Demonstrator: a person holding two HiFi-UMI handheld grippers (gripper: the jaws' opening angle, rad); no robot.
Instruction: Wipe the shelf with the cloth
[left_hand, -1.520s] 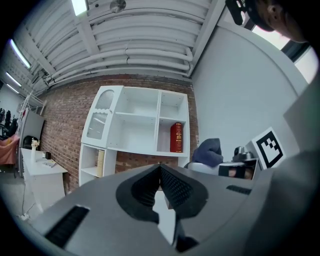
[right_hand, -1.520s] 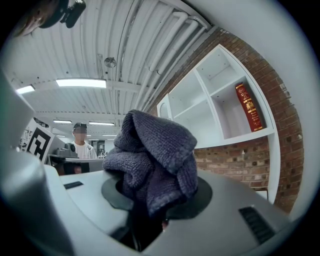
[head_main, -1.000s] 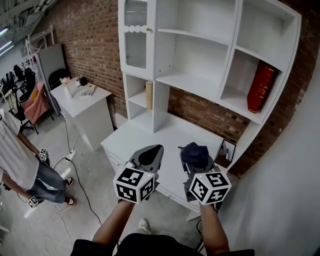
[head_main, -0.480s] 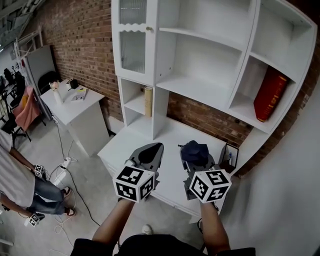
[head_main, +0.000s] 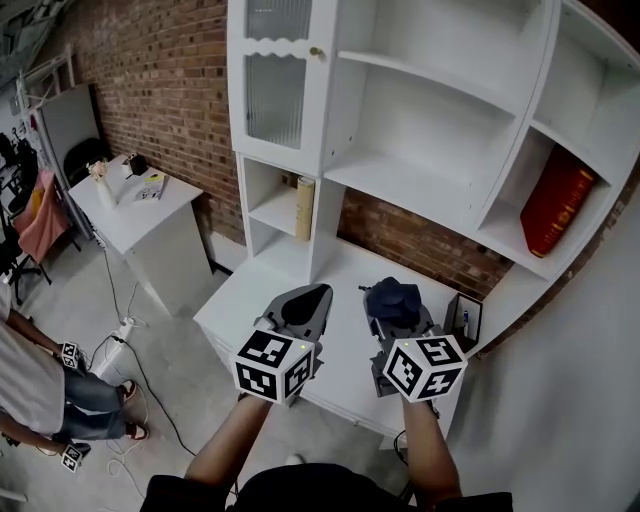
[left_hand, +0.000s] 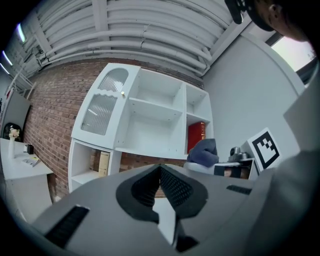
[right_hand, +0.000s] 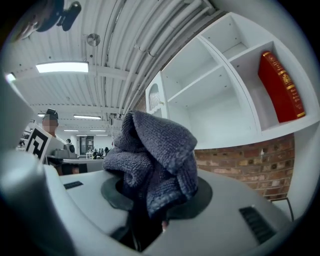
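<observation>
Well, the right tongs (head_main: 395, 312) are clamped on the bunched cloth (right_hand: 152, 155), held above the tabletop (head_main: 300, 290) and well short of the shelf (head_main: 420, 185). The left tongs (left_hand: 160, 172) are pinched together, empty. I'd guess that loose wad could drag free mid-wipe or nudge the red book (head_main: 557, 203).

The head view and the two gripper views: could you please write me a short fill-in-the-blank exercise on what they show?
1. The right gripper is shut on a bunched dark ____.
2. The left gripper is shut and holds ____.
3. The book standing in a right-hand compartment of the shelf unit is ____.
4. The wall behind the shelf unit is made of ____.
Missing words: cloth; nothing; red; brick.
</observation>
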